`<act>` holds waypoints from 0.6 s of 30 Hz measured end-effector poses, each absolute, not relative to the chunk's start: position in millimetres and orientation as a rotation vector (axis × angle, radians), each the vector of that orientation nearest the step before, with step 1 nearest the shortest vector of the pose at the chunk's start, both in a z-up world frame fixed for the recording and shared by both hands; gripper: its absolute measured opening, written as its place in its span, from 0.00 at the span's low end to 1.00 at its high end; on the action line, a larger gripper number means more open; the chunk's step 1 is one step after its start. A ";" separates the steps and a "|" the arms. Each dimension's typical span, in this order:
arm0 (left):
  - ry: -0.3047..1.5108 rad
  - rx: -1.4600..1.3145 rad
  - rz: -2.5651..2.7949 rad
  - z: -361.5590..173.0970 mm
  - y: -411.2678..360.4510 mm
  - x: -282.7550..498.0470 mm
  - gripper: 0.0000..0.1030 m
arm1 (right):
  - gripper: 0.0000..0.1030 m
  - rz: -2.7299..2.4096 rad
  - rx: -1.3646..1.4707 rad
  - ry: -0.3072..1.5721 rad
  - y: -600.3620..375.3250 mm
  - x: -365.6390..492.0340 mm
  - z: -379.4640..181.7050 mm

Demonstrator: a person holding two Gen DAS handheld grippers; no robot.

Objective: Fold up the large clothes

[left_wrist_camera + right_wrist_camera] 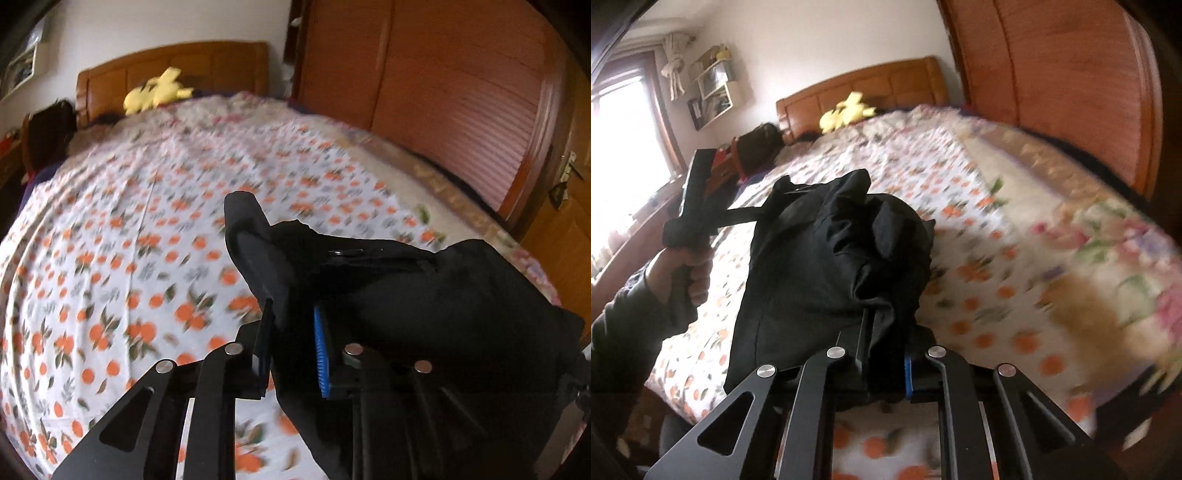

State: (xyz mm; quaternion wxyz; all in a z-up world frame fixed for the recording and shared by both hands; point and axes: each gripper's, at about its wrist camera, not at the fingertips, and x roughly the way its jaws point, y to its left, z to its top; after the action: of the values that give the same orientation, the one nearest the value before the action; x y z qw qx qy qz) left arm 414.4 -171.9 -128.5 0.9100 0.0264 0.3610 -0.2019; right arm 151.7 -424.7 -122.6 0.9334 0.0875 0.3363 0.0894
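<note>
A black garment (424,295) hangs bunched between both grippers above the bed. My left gripper (291,325) is shut on one edge of it; the cloth drapes over the right finger and trails to the right. My right gripper (886,354) is shut on another part of the same black garment (831,266), which bulges up in front of the fingers and hides their tips. In the right wrist view the left gripper's body (694,199) and the hand holding it show at the left, with the garment stretched toward it.
The bed is covered by a white sheet with orange fruit print (129,258). A yellow plush toy (155,92) lies by the wooden headboard (177,62). A wooden wardrobe (443,92) stands along the bed's right side. A window (620,147) is at the left.
</note>
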 end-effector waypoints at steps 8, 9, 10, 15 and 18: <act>0.667 0.069 -0.550 -87.7 -288.3 414.8 0.20 | 0.10 0.028 0.119 0.619 -502.5 130.2 -82.0; 0.657 0.073 -0.577 -83.1 -308.1 412.7 0.20 | 0.10 -0.002 0.112 0.614 -515.1 125.1 -77.4; 0.652 0.076 -0.599 -79.7 -323.6 411.2 0.20 | 0.10 -0.024 0.108 0.610 -524.1 121.5 -73.7; 0.623 0.124 -0.701 -67.9 -397.3 397.1 0.20 | 0.10 -0.139 0.090 0.585 -566.3 99.9 -57.6; 0.610 0.158 -0.737 -65.5 -431.1 391.2 0.20 | 0.10 -0.191 0.083 0.583 -584.9 93.3 -53.8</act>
State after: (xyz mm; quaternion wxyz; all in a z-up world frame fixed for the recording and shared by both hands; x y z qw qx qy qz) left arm 391.2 -431.1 -65.5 0.8847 0.0761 0.2933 -0.3542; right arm 93.3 -584.9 -53.8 0.9524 0.0409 0.2871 -0.0941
